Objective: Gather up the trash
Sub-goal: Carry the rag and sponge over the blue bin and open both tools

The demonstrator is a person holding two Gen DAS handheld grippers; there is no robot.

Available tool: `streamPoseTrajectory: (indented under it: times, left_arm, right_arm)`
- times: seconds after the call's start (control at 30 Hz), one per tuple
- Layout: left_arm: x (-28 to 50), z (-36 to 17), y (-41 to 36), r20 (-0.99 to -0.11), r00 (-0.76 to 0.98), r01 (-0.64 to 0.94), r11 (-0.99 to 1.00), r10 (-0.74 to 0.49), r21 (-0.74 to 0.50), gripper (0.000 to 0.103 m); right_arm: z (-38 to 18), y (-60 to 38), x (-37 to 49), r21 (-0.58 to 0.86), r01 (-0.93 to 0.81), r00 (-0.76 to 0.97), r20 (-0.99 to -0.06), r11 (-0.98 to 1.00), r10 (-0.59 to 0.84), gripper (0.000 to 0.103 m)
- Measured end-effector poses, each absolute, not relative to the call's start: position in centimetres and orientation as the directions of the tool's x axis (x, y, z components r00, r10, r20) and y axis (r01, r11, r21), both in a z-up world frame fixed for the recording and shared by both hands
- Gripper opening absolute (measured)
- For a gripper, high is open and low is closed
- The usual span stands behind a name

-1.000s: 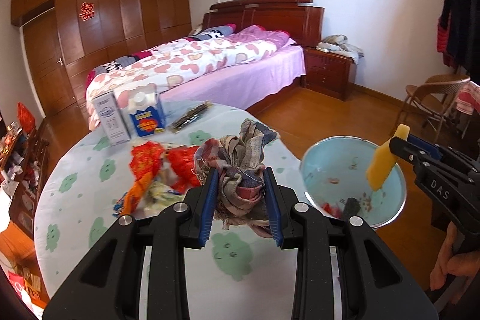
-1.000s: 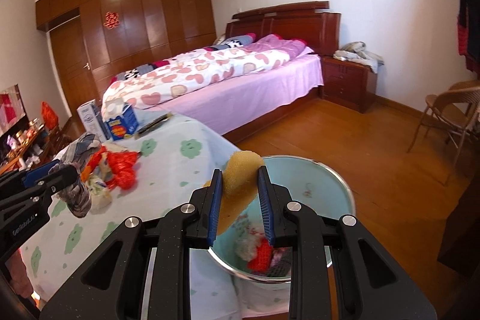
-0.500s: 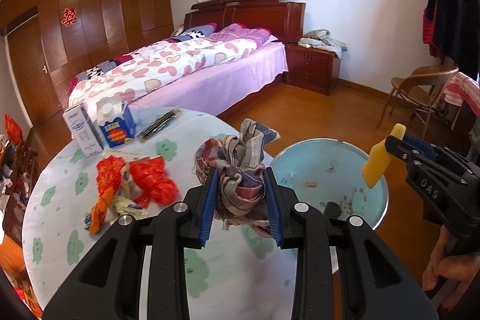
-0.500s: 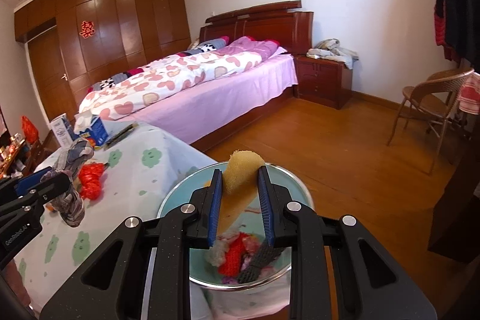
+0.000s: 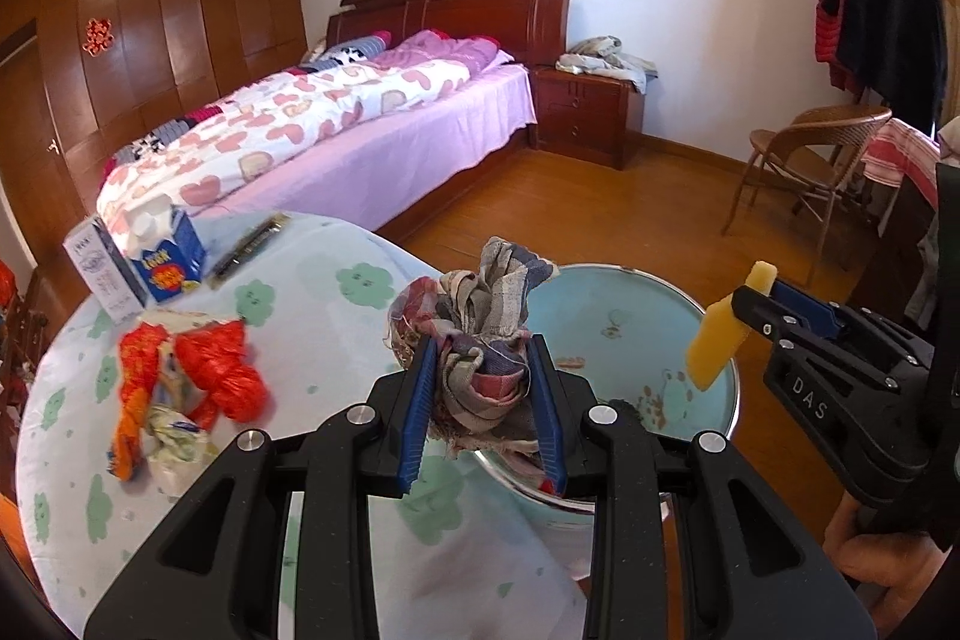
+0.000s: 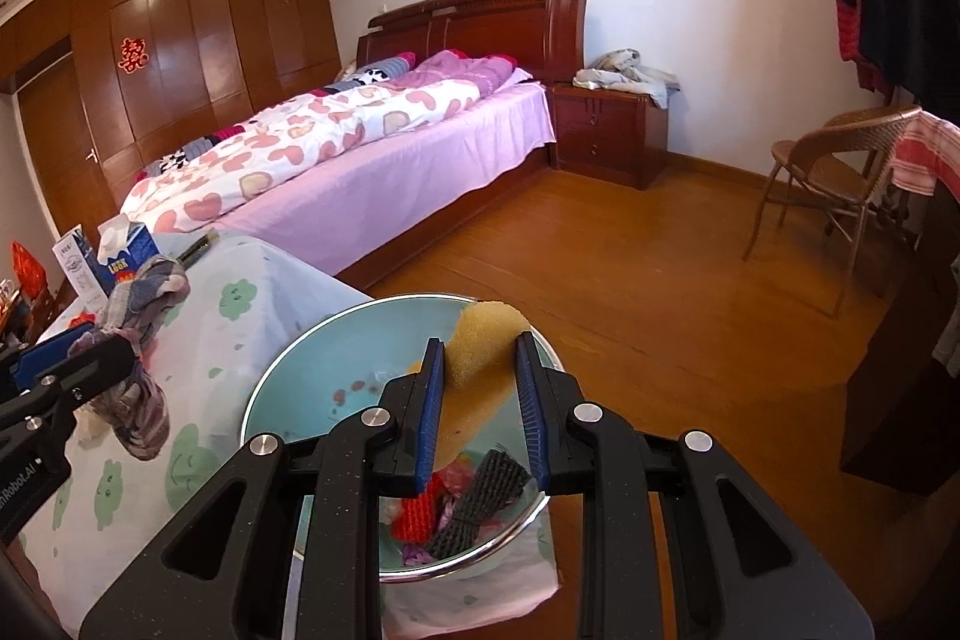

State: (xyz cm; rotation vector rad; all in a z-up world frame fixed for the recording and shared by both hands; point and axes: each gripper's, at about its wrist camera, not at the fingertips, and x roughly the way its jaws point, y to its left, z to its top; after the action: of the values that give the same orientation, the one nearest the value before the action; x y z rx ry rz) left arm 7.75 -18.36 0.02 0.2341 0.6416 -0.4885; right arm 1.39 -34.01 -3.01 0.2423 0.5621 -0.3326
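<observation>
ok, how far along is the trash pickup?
Partly done. The basin at the table's edge already holds red scraps and black netting. In hand: left gripper clamps a rag, right gripper clamps a sponge over the basin. Left: red wrappers and cartons on the table.

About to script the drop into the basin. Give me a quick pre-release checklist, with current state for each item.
1. Left gripper holds the checked rag: ok, jaws clamped on it.
2. Right gripper holds the yellow sponge: ok, pinched between the jaws.
3. Sponge over the basin: ok in the right wrist view, it sits above the opening.
4. Rag over the basin: cannot tell, it looks to be at the near rim, partly above the tablecloth.
5. Room in the basin: ok, red scraps and black netting cover only part of the bottom.
6. Grippers apart from each other: ok, a gap shows between them.
</observation>
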Motion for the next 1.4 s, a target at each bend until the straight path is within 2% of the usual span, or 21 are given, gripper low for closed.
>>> streamPoseTrajectory:
  times: [0.27,0.67,0.77,0.9,0.97,1.0,1.1,1.13,1.2,1.3,1.4]
  left_arm:
    - [9.1,-1.9,-19.9,-0.656,0.644,0.532,0.847,-0.394,0.014,0.031]
    - [10.4,-3.7,-21.1,-0.681,0.603,0.543,0.839,-0.415,-0.03,0.035]
    - [10.4,-3.8,-20.9,-0.678,0.613,0.536,0.844,-0.406,-0.021,0.048]
    - [10.5,-3.6,-20.3,-0.674,0.624,0.521,0.854,-0.396,-0.019,0.054]
    - [10.4,-3.4,-19.9,-0.667,0.64,0.503,0.864,-0.383,-0.013,0.062]
    - [10.4,-3.3,-19.6,-0.66,0.653,0.492,0.871,-0.371,-0.003,0.064]
    - [10.3,-2.9,-18.7,-0.645,0.685,0.457,0.889,-0.338,0.019,0.08]
    - [10.3,-2.7,-18.3,-0.64,0.695,0.443,0.896,-0.327,0.023,0.081]
    - [10.3,-2.6,-17.5,-0.637,0.708,0.418,0.908,-0.306,0.027,0.084]
    - [10.3,-2.2,-16.1,-0.625,0.732,0.378,0.925,-0.271,0.042,0.095]
    - [10.3,-1.8,-14.4,-0.613,0.753,0.339,0.939,-0.239,0.051,0.097]
  right_arm:
    - [-4.3,-34.5,2.4,0.117,0.375,0.758,-0.61,0.92,-0.231,0.025]
    - [-6.1,-35.2,3.6,0.17,0.363,0.729,-0.664,0.916,-0.166,0.028]
    - [-6.2,-35.3,3.7,0.183,0.362,0.732,-0.663,0.914,-0.157,0.034]
    - [-5.9,-35.0,3.4,0.193,0.365,0.749,-0.642,0.911,-0.165,0.041]
    - [-5.6,-34.9,3.1,0.204,0.372,0.762,-0.623,0.905,-0.173,0.045]
    - [-5.5,-34.8,2.9,0.21,0.378,0.77,-0.612,0.902,-0.18,0.051]
    - [-5.1,-34.3,2.6,0.213,0.388,0.785,-0.586,0.897,-0.201,0.069]
    - [-5.0,-34.2,2.7,0.211,0.389,0.786,-0.583,0.897,-0.204,0.075]
    - [-4.9,-33.6,2.7,0.202,0.379,0.789,-0.581,0.903,-0.201,0.08]
    - [-4.7,-33.0,2.7,0.19,0.362,0.792,-0.579,0.912,-0.194,0.088]
    - [-4.2,-32.2,2.8,0.153,0.351,0.795,-0.57,0.924,-0.207,0.091]
